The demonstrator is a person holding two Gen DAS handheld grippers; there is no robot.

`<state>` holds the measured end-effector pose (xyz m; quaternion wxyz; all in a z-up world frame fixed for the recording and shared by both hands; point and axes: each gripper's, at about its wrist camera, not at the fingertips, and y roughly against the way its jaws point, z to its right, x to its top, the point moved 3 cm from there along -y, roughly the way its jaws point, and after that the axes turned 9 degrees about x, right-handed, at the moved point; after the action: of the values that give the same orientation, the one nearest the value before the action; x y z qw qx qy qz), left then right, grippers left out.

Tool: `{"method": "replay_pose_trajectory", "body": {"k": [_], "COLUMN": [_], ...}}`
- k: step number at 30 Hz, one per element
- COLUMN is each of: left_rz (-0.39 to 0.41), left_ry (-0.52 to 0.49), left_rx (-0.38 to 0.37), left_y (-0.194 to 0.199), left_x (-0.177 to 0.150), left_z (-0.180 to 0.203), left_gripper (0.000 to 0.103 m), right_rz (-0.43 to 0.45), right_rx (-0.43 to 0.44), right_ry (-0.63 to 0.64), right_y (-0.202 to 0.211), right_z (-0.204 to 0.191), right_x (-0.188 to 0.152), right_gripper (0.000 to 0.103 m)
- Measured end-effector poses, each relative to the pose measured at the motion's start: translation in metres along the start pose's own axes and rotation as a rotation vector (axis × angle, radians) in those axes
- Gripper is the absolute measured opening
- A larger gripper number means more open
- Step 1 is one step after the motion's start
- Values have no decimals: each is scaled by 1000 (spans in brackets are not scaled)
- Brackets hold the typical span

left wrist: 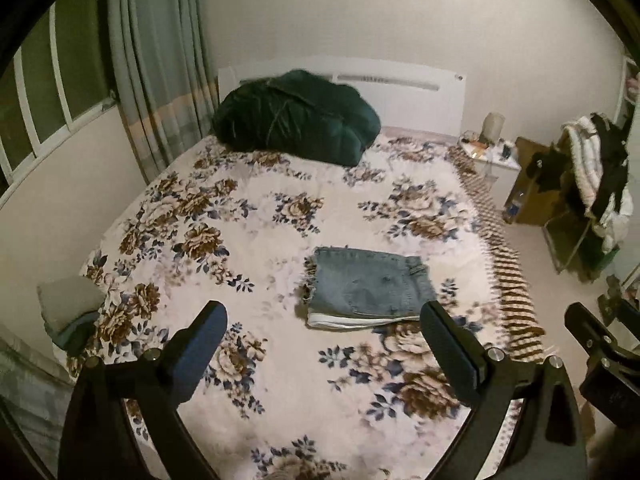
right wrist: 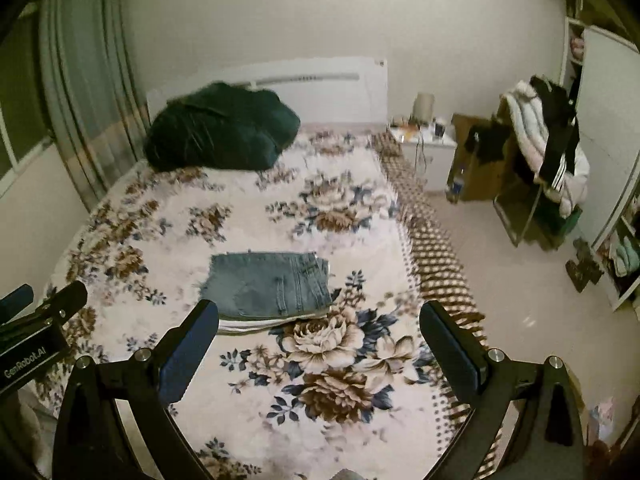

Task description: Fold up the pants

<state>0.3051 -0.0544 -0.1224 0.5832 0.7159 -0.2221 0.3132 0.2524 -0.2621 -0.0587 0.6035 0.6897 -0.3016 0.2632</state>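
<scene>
Both tongs, left and right, agape above folded jeans; "GenRobot.AI" lettering legible.

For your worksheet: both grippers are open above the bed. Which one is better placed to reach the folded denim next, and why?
Probably the left gripper: the folded denim lies just ahead between its open fingers, while it sits off toward the right gripper's left finger.

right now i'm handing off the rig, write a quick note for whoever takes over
Left gripper: open, empty, held above the bed.
Right gripper: open, empty, likewise apart from the cloth.
Denim pants: folded into a compact rectangle, lying flat on the floral bedspread, on top of a white-edged folded item.
Done: the fold looks complete.
Left: probably nothing, perhaps tidy the frayed hem. The grey folded clothes at the bed's left edge seem separate.
</scene>
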Motion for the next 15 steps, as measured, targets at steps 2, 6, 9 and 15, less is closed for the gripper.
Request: {"method": "replay_pose_trajectory", "body": {"k": [2,6,9,15], "left_rz": [16,29,38,25], "left_ry": [-4,7,1,-11], "left_rx": [-1,-19,-29,-61], "left_y": [26,63,82,102], "left_x": [-3,-10,-15,-23], "left_z": [-4,-13,-18,-25], "left_gripper": [99,99,99,103], "right_rz": [21,56,68,72], "right_rx": [1,-5,-15,-32], "right_ry": [4,26,40,45], "right_y": [34,97,128,168], "right_z": [-2,-6,-10,-20], "right_x": [-1,-6,-10,-16], "right_gripper": [102,102,103,103]}}
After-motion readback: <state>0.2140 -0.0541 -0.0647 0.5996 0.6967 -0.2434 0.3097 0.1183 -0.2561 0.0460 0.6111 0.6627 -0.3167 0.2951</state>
